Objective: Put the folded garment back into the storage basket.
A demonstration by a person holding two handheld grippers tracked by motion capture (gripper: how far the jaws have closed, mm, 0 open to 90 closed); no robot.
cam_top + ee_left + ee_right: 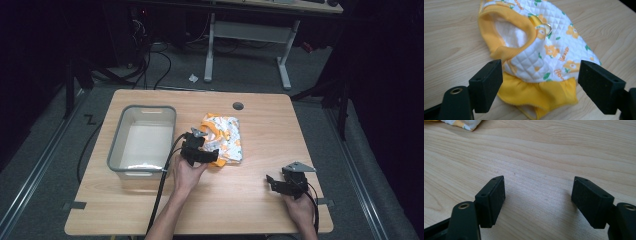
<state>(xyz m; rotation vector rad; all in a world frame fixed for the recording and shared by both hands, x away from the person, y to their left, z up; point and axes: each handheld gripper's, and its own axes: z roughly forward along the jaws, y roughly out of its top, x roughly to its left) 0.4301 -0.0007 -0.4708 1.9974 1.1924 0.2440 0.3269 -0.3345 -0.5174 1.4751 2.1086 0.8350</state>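
Two grippers: both held by a person at a light wooden table (260, 210).
Left gripper (200, 150): jaws spread wide apart, holding nothing; in its own view (537, 82) they straddle the near end of the garment, one jaw at each side of it.
Right gripper (286, 184): jaws apart and empty; in its own view (537, 200) they sit low over bare wood, well apart from the garment.
Garment (541, 52): small quilted white piece printed with orange flowers, yellow ribbed collar, yellow ruffled hem, a small metal ring near the collar; it lies near the table's middle (223, 137).
Bin (116, 150): translucent grey tub, just left of the garment.
Hands: left hand (187, 175) and right hand (300, 207) enter from the near edge.
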